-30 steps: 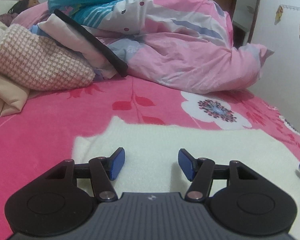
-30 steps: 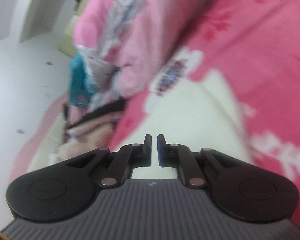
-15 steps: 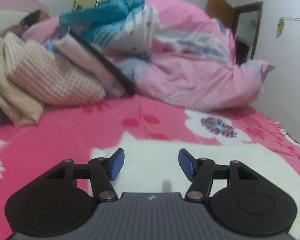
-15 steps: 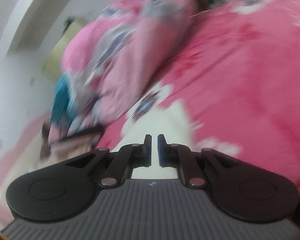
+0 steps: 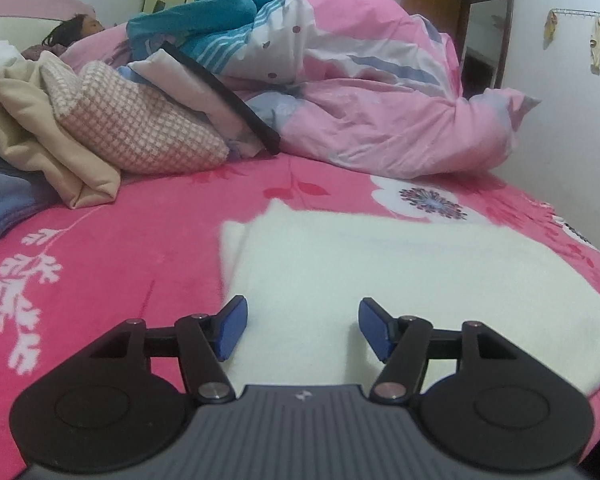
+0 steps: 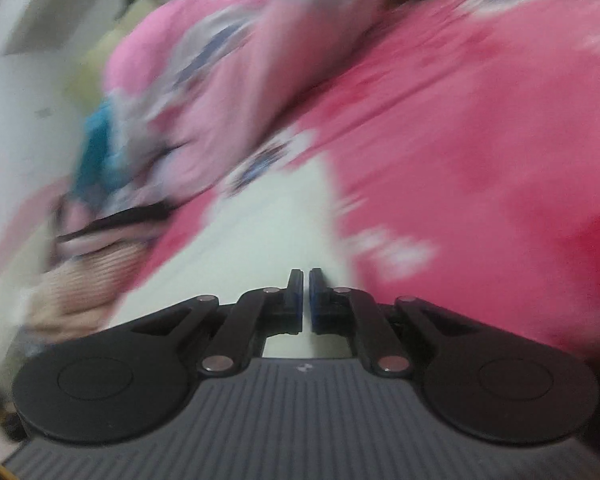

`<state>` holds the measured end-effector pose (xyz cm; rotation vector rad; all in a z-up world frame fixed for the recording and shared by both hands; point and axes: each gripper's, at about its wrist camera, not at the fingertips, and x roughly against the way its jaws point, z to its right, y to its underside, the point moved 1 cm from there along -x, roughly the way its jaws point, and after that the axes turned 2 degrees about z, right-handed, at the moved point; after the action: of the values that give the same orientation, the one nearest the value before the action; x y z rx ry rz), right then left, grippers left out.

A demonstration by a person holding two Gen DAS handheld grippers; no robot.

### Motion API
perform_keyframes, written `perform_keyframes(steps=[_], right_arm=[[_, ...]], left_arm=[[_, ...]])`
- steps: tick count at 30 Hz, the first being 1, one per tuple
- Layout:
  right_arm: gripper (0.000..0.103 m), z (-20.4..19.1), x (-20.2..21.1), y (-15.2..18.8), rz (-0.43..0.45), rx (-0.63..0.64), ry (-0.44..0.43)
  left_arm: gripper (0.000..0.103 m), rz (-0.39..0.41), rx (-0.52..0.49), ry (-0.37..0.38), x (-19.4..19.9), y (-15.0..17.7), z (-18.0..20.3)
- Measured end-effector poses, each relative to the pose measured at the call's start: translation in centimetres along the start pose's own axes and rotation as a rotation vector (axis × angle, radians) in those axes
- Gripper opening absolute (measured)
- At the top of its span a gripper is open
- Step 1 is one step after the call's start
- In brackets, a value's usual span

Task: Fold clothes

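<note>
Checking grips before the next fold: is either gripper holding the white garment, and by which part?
The left gripper is open over the white garment, holding nothing. The right gripper is shut; nothing shows between its fingers.

- The left wrist camera sits low behind the left gripper (image 5: 302, 328) and looks level along its fingers across the bed, close over the white folded garment (image 5: 400, 272) on the pink floral blanket (image 5: 140, 220), toward the heaped pink duvet (image 5: 380, 112) and the far wall.
- The right wrist camera sits behind the right gripper (image 6: 305, 300), rolled to one side and motion-blurred, so the bed runs diagonally.
- Both views share the white folded garment (image 6: 260, 248), the pink floral blanket (image 6: 480, 160) and the pink duvet (image 6: 240, 80).
</note>
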<state>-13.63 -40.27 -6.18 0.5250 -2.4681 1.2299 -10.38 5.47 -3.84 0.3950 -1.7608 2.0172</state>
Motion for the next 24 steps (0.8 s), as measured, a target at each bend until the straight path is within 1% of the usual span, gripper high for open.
perform_keyframes(steps=[1,2,5,9,12,15,17,18,21,22,24], right_arm=[[0.008,-0.1,0.8,-0.2,0.018,0.038,0.07],[0.008,-0.3,1.5,-0.3,0.033,0.071,0.103],[0.008,-3.3,1.2,1.2,0.008,0.156,-0.015],[0.008,-7.3,0.8,3.2,-0.024,0.269,-0.173],[0.008,-8.5,-0.3,4.5,-0.068,0.318,-0.192],[0.007,-7.5,-1.1,4.7,-0.101,0.349,-0.038],[0.008,-7.0,0.0,4.2,-0.081,0.313,-0.034],[0.008,-7.1,0.6,4.0,-0.065,0.323,-0.016],[0.011,-8.4,1.7,3.6,-0.034,0.379,-0.021],[0.011,-9.2,1.3,3.6,-0.034,0.392,-0.058],[0.011,-11.3,0.6,4.8,-0.057,0.447,-0.159]], left_arm=[[0.063,0.0,0.0,0.0,0.1,0.0,-0.1],[0.063,0.0,0.003,0.0,0.1,0.0,-0.2],[0.063,-0.002,0.012,-0.001,0.2,-0.1,-0.4],[0.063,-0.001,0.009,-0.024,0.8,-0.1,-0.6],[0.063,0.008,0.012,-0.041,1.9,0.0,-1.5],[0.063,0.006,-0.006,-0.079,2.7,0.2,-2.5],[0.063,-0.011,-0.013,-0.114,3.1,0.4,-3.2],[0.063,-0.023,-0.011,-0.132,3.3,0.5,-3.7],[0.063,-0.027,0.032,-0.127,4.1,0.4,-4.8],[0.063,-0.022,0.042,-0.125,4.5,0.3,-5.1],[0.063,0.007,0.034,-0.128,5.0,0.0,-4.8]])
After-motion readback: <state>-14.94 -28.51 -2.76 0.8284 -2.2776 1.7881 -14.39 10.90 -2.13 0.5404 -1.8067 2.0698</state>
